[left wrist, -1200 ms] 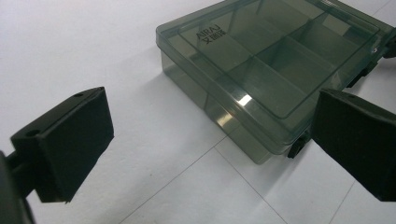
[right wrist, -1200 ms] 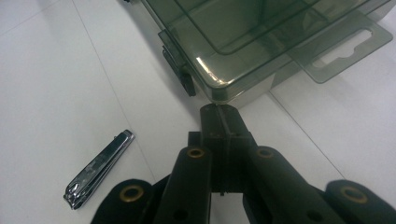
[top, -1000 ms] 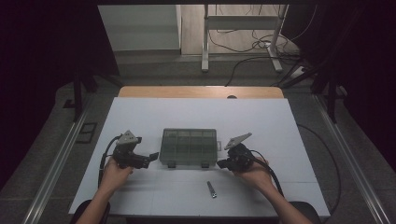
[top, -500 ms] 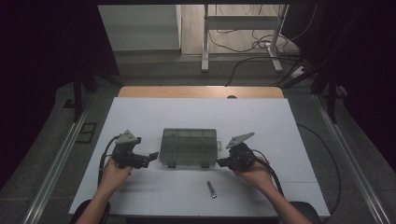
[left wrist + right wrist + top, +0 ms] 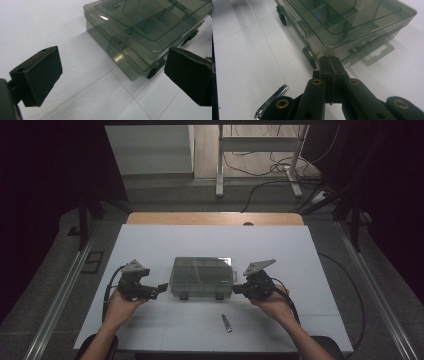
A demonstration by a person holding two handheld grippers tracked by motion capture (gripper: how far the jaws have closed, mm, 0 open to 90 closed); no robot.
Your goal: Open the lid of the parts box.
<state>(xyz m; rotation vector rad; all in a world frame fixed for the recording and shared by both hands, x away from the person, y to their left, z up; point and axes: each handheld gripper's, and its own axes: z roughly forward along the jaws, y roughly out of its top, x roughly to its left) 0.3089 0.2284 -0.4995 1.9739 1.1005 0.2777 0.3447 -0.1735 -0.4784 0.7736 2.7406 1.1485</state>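
The white table (image 5: 150, 240) is carrying a smoky clear compartment box (image 5: 202, 276), lying closed at its middle. The left gripper (image 5: 161, 288) is waiting wide open and empty beside the box's left side, the right gripper (image 5: 236, 289) is pressed closed, empty, at its right corner. A small nail clipper (image 5: 226, 322) is lying nearer the person.

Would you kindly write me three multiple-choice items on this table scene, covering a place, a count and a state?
1. Where does the nail clipper lie?
A. on the box lid
B. on the table in front of the box, on the person's side
C. in the left gripper

2. How many latches show on the front of the compartment box?
A. two
B. four
C. none

3. How does the right gripper stand?
A. wide open
B. shut on the clipper
C. shut, empty

Key: B, it lies nearer the person; A, two dark clips; C, jaws meet with nothing between.
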